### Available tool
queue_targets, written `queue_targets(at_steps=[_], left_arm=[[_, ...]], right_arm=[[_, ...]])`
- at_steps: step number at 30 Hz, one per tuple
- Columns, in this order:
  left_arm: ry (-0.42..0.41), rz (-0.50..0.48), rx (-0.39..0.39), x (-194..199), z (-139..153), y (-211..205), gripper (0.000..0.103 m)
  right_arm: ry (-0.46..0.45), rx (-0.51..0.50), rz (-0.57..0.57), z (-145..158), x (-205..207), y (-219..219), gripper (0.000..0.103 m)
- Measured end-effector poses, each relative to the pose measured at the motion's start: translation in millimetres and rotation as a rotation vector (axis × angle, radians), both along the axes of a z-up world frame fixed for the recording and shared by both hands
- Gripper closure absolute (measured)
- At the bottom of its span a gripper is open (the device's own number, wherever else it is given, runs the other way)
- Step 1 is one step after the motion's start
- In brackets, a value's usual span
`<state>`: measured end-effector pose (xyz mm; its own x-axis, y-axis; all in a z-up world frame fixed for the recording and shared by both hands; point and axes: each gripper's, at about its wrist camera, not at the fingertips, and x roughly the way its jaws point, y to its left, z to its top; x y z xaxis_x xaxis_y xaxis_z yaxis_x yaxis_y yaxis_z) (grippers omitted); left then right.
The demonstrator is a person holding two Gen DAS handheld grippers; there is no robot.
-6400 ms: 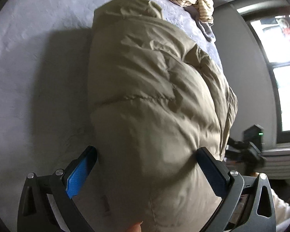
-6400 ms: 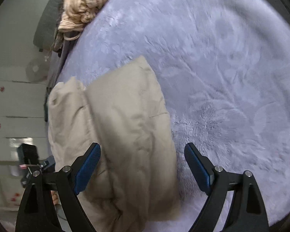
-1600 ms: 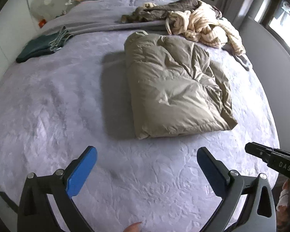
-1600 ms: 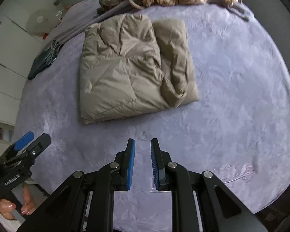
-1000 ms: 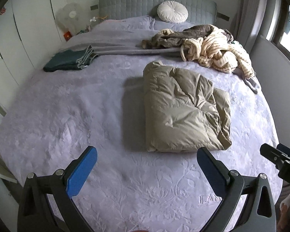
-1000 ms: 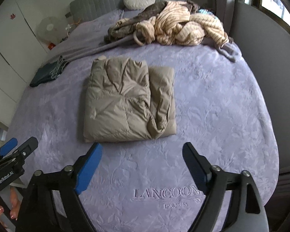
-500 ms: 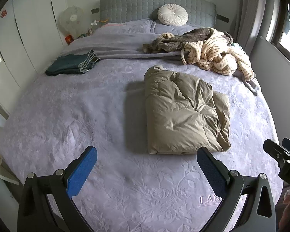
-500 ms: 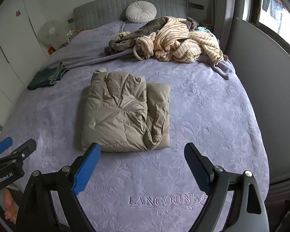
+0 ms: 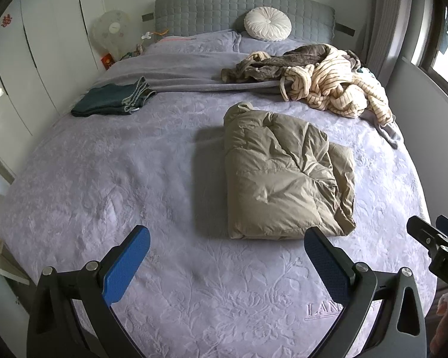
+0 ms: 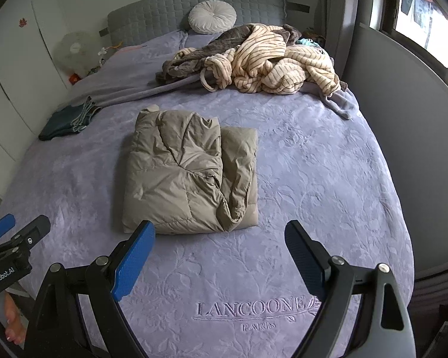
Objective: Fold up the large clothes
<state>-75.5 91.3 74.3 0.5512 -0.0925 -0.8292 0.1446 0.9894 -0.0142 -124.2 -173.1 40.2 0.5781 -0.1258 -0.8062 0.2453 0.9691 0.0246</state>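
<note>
Khaki and puffy, the folded down jacket (image 9: 286, 176) lies flat near the middle of the lavender bedspread (image 9: 104, 179), and every other place I give is reckoned from it. Its underside and inner folds are hidden, and from the right wrist view a tucked sleeve or hem curls along its right edge (I cannot tell which). Beyond the jacket, toward the grey headboard (image 9: 242, 9), a heap of striped cream and brown clothes (image 10: 268, 62) hides its own lower layers. Beyond the jacket and to its left sits a dark folded garment (image 9: 113, 101). On the near side of the jacket, embroidered lettering (image 10: 251, 307) reads whole in the right view but is cut off behind my finger in the left. My left gripper (image 9: 224, 256) is angled down over the near bedspread, its blue pads spread wide with nothing between them, well short of the jacket. My right gripper (image 10: 219, 256) is angled the same way, jaws just as wide and empty, its left pad overlapping the jacket's near corner in view, though whether it touches I cannot tell.
</note>
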Motion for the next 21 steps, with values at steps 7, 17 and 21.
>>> queue_targets(at_steps=[7, 17, 21], left_arm=[[0.0, 0.003, 0.005, 1.2, 2.4, -0.3, 0.0], [0.0, 0.004, 0.005, 1.7, 2.7, 0.9, 0.0], [0.0, 0.004, 0.007, 1.4, 3.2, 1.3, 0.0]], right_arm=[[0.001, 0.0, 0.001, 0.1, 0.2, -0.7, 0.013], [0.001, 0.0, 0.004, 0.1, 1.0, -0.7, 0.013], [0.001, 0.0, 0.004, 0.1, 1.0, -0.7, 0.013]])
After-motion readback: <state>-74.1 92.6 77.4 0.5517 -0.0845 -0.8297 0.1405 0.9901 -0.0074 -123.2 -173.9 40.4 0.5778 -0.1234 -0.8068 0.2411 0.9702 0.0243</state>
